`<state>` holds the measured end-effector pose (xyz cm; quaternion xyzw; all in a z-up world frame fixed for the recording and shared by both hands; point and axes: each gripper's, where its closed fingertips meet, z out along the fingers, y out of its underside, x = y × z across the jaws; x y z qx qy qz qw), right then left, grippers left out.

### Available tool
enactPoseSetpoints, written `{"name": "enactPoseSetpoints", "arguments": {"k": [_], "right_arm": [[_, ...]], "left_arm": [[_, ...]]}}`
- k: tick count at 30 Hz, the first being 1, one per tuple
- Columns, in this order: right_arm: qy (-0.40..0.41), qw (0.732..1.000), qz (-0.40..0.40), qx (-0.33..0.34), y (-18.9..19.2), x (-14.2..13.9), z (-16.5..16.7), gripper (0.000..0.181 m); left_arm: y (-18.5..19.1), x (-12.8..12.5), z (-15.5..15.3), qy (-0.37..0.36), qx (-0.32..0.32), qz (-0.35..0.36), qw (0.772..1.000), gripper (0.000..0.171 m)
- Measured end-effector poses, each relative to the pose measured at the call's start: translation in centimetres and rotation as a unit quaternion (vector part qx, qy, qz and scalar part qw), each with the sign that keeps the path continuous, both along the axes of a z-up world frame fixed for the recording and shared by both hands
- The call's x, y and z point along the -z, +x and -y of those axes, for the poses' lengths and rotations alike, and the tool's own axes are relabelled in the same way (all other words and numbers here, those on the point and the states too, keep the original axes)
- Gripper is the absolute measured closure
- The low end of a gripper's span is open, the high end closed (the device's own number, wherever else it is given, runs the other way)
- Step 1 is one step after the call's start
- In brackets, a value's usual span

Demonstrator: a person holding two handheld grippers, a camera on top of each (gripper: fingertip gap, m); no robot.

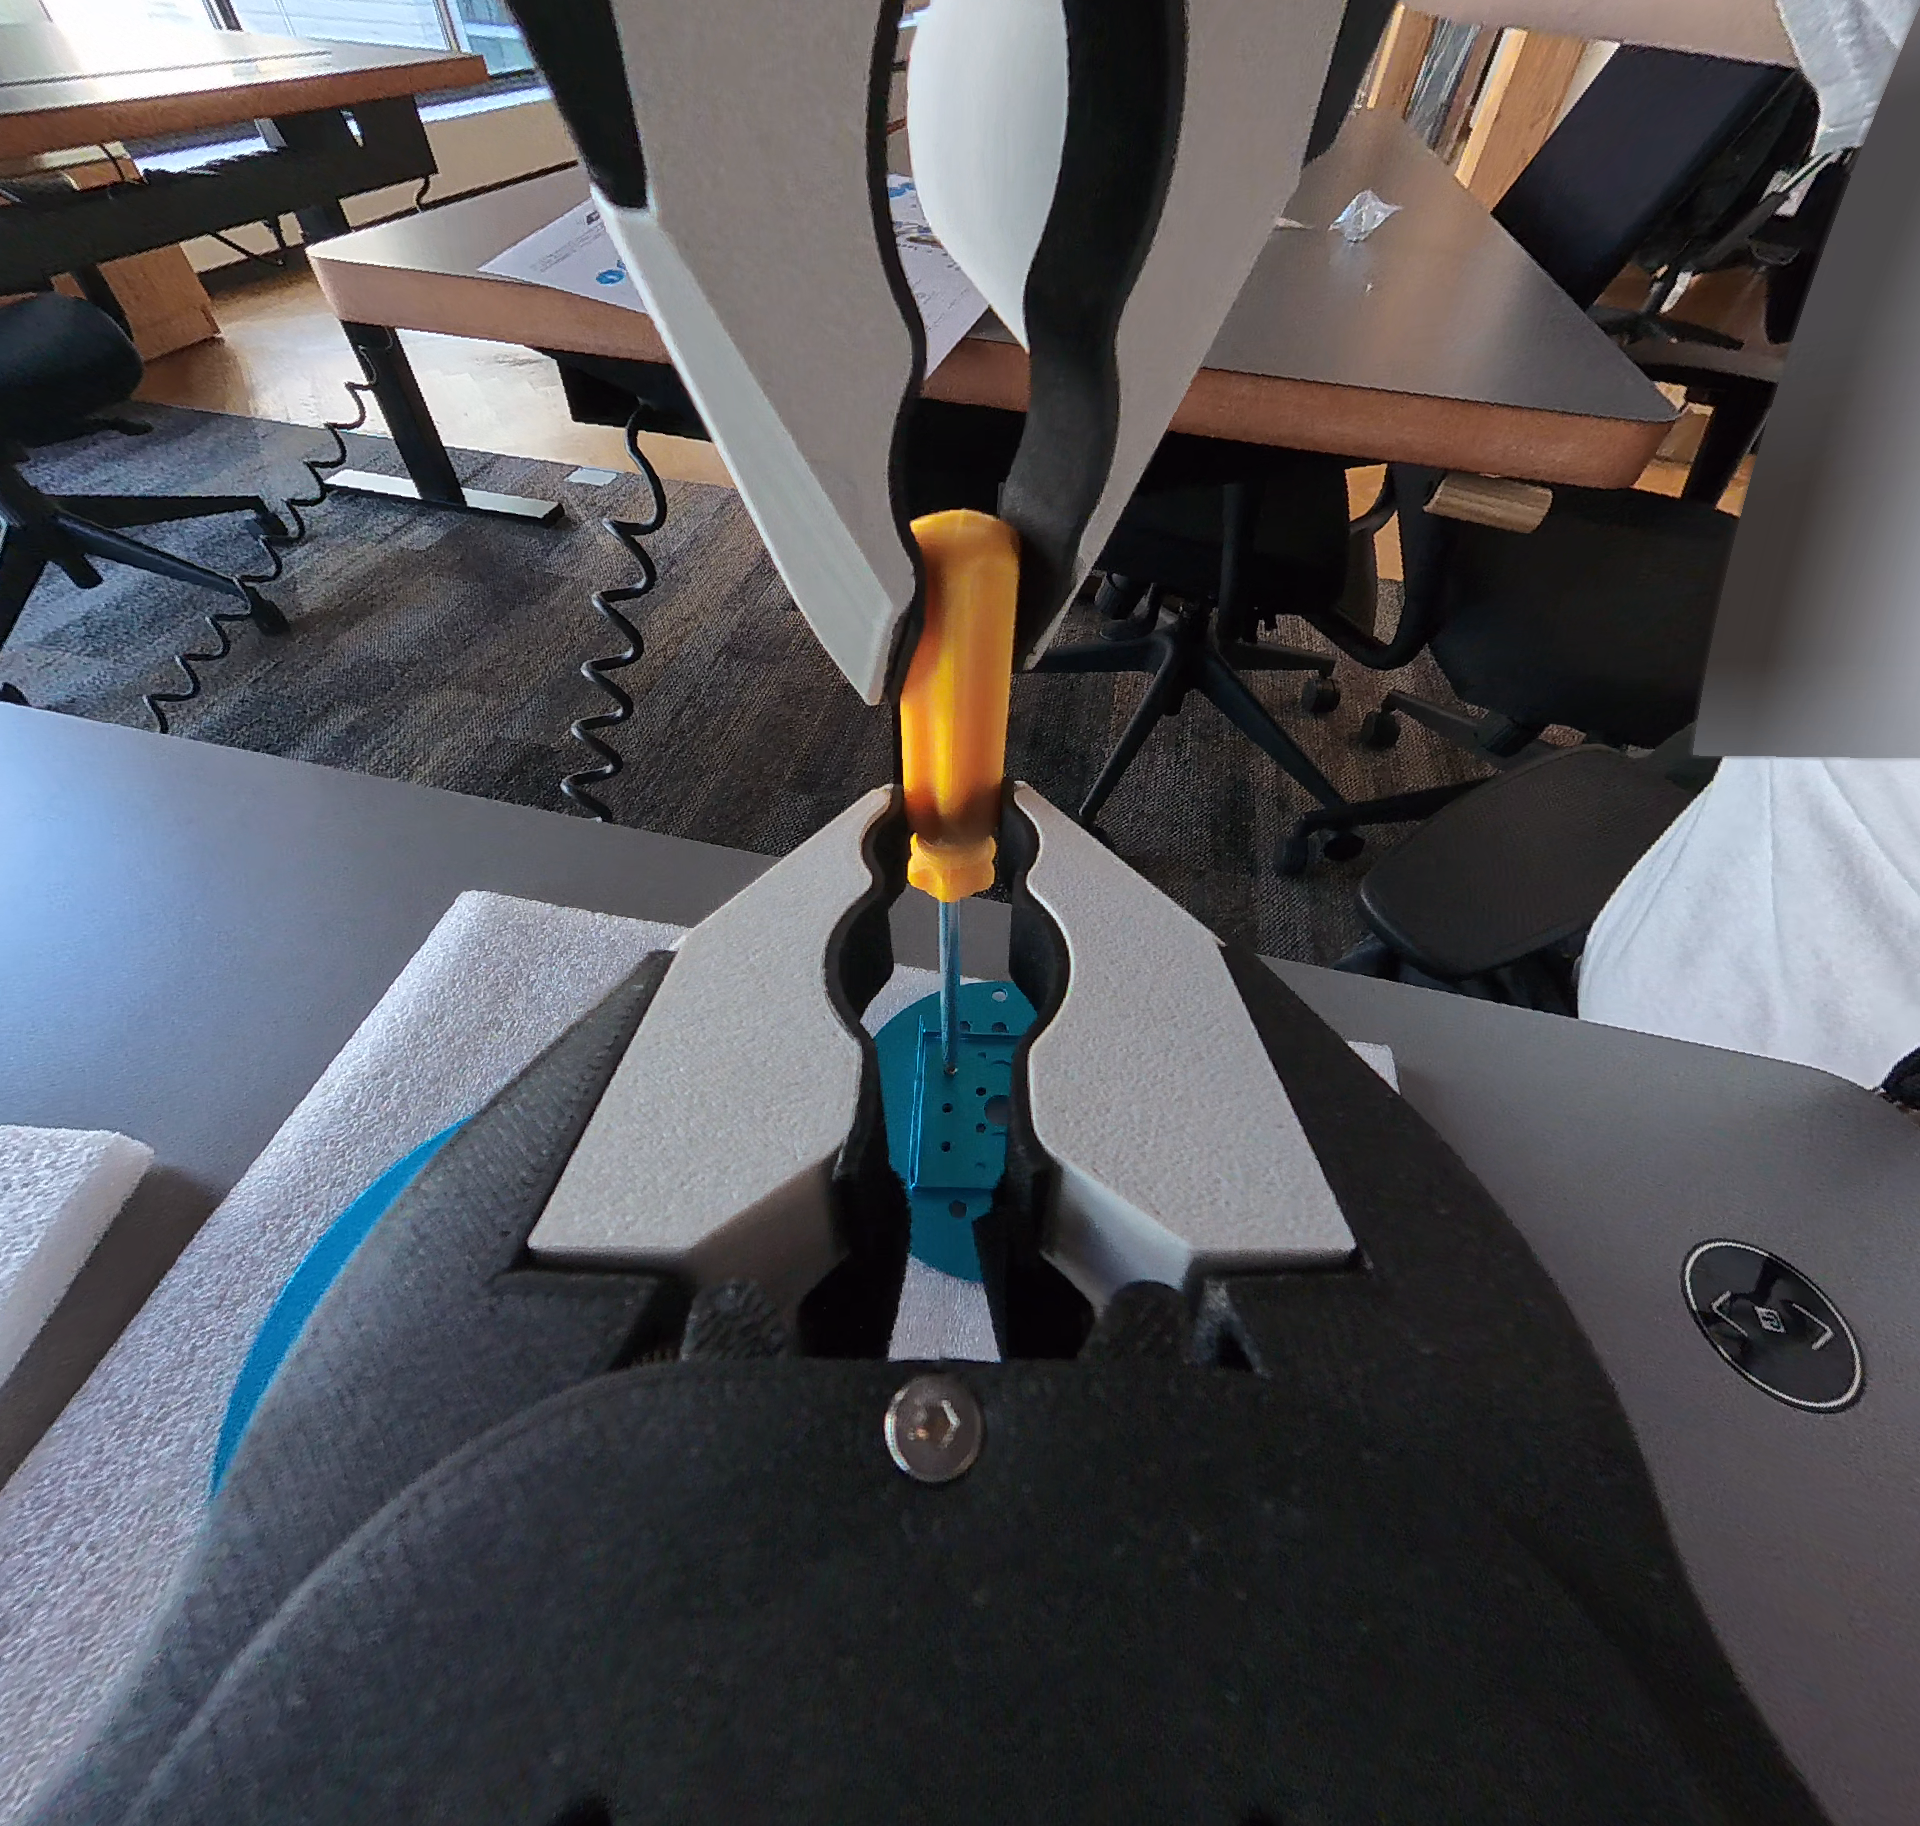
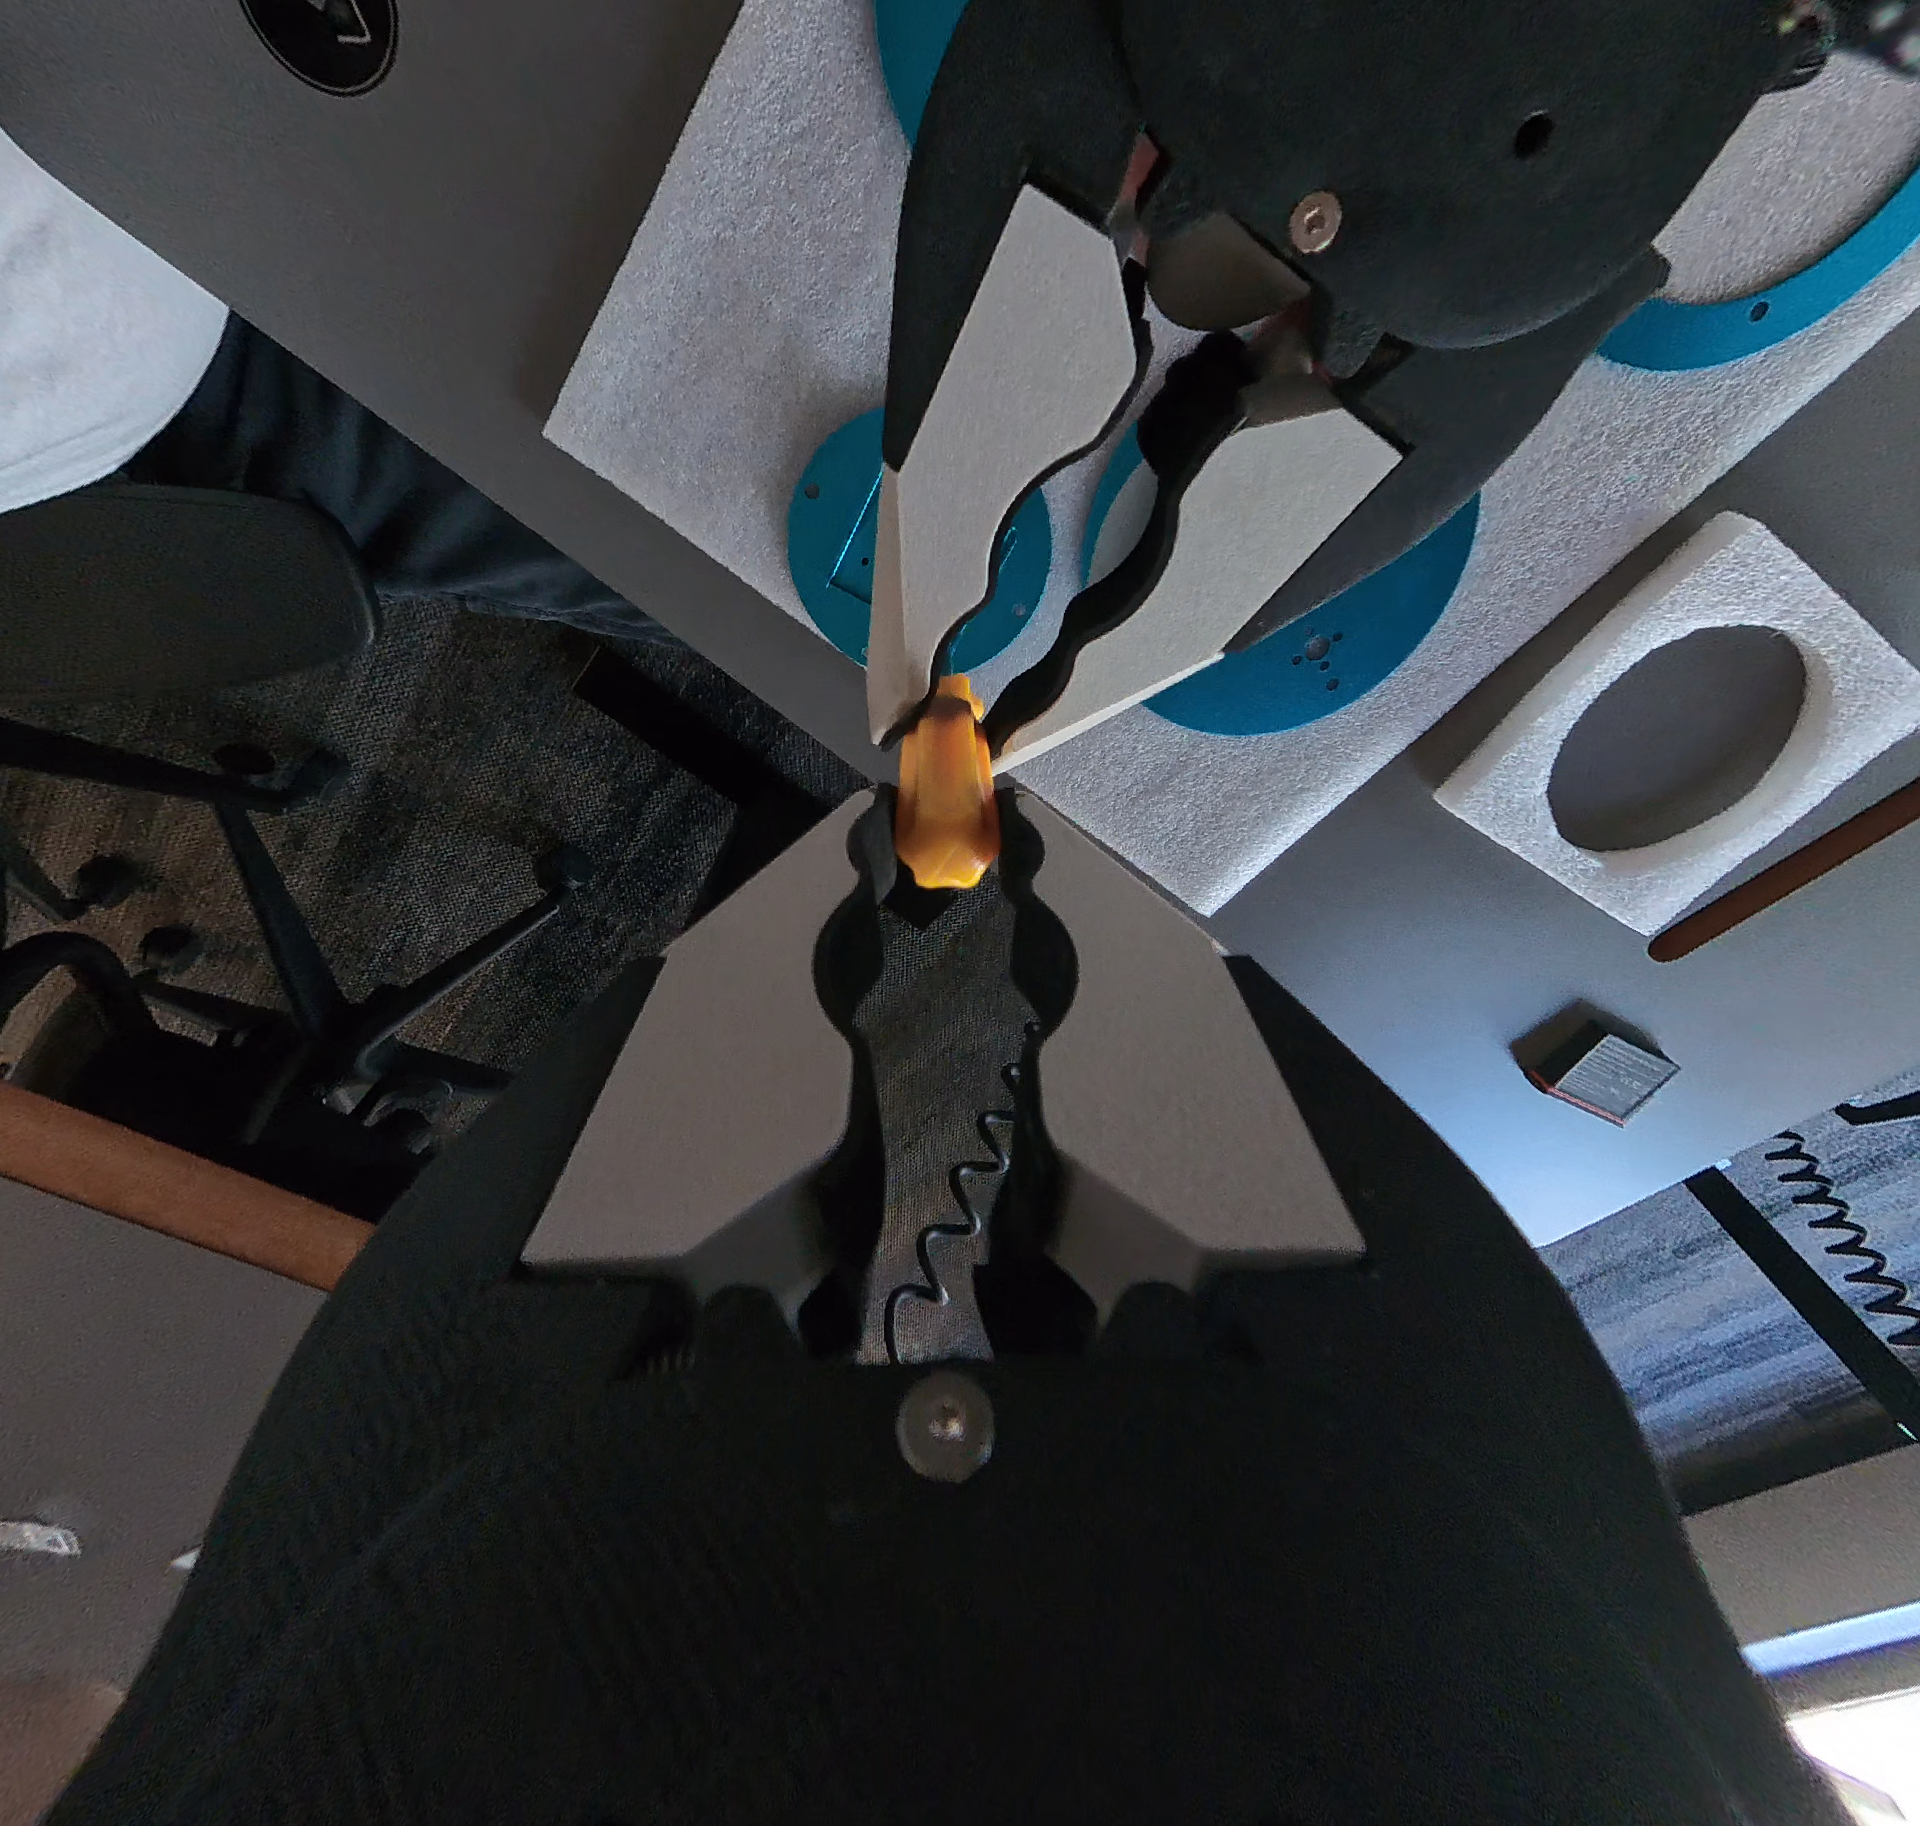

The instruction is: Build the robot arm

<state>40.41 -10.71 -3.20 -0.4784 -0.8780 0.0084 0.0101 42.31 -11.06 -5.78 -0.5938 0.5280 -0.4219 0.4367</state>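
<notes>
Fingers of the left gripper (image 1: 948,820) and right gripper (image 2: 940,826) both clamp the orange plastic-handled screwdriver (image 1: 956,696), held upright; its tip sits in a perforated blue metal bracket (image 1: 961,1122) on white foam sheet (image 1: 488,987).

Orange-handled screwdriver (image 1: 956,696) stands upright, thin metal shaft pointing straight down, tip set on a small screw in the blue perforated bracket (image 1: 961,1122). The left claw (image 1: 951,820) pinches the lower handle just above the flared collar; the right claw (image 1: 961,623) clamps the handle's top from above. The bracket sits on a blue round plate (image 1: 935,1246), which lies flat on a white foam sheet (image 1: 436,1038) on the desk (image 1: 260,841).
</notes>
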Motion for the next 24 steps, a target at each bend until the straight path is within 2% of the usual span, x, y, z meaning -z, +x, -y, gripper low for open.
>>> {"name": "enactPoseSetpoints", "arguments": {"k": [8,16,21,24], "right_arm": [[-0.001,0.999,0.003,0.033,-0.2,0.0,0.0,0.163],[0.027,0.996,-0.035,-0.075,0.3,-1.5,0.1,0.159],[0.04,0.995,-0.033,-0.088,0.1,-1.2,0.2,0.157],[0.04,0.995,-0.023,-0.084,0.0,-0.9,0.4,0.165]], "left_arm": [[-0.2,0.0,0.0,0.018,0.001,0.001,1.0,0.157],[-0.1,0.0,0.1,0.024,0.007,0.005,1.0,0.157],[0.0,0.0,0.2,0.027,0.009,0.006,1.0,0.157],[-0.1,0.0,0.3,0.029,0.012,0.004,1.0,0.157]]}}
